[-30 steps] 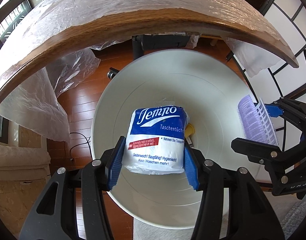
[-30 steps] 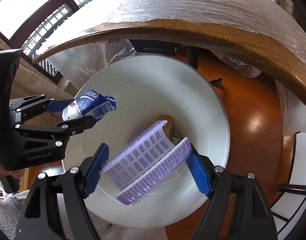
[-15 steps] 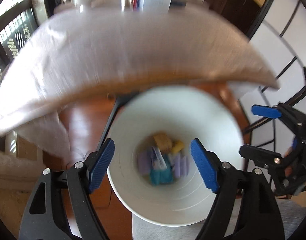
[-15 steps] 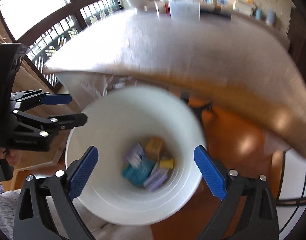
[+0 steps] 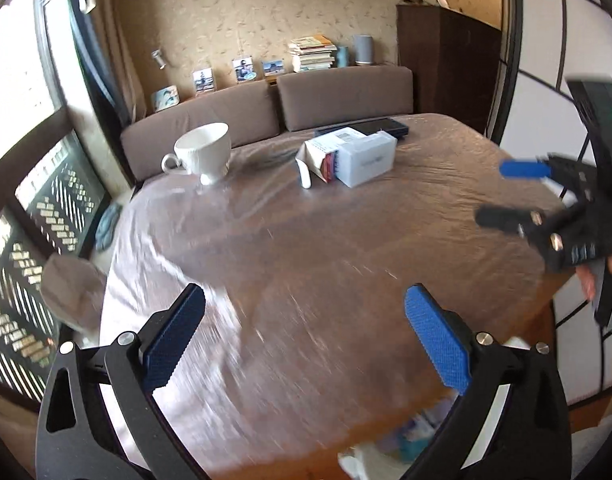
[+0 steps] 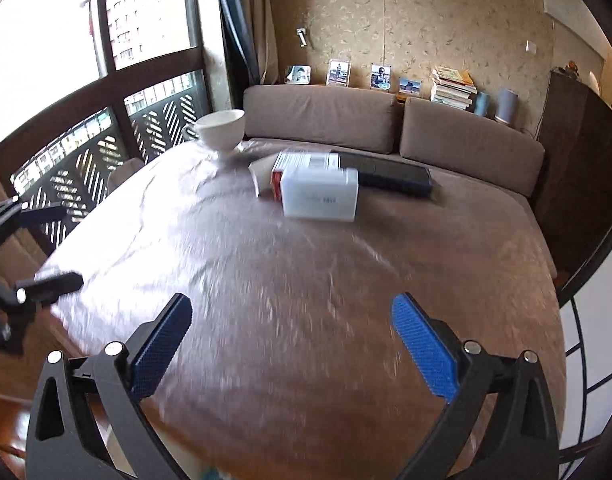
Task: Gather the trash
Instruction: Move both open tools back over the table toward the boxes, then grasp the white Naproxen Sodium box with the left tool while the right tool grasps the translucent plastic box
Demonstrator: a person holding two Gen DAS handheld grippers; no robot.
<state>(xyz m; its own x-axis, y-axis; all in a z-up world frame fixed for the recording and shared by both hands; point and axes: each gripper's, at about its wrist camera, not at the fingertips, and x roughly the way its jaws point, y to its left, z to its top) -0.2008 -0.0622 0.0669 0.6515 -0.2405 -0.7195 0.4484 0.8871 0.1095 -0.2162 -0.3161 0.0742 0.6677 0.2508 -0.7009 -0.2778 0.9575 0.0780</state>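
Note:
My left gripper [image 5: 306,340] is open and empty above the near part of the plastic-covered table [image 5: 326,248]. My right gripper [image 6: 291,344] is open and empty too, over the same table [image 6: 306,280]; it also shows at the right of the left wrist view [image 5: 514,192]. The left gripper shows at the left edge of the right wrist view [image 6: 45,248]. A sliver of the white bin with trash in it [image 5: 398,444] shows below the table's near edge. On the far side lie a white box [image 5: 366,160] [image 6: 320,196] and a carton [image 5: 318,156] beside it.
A white cup [image 5: 203,152] [image 6: 221,130] stands at the far left of the table. A dark flat case [image 5: 370,128] [image 6: 386,176] lies behind the box. A brown sofa [image 6: 386,128] runs behind the table, windows at left.
Both grippers let go of the tissue pack and the purple basket into the bin, then rose and tilted up from the bin to face the tabletop.

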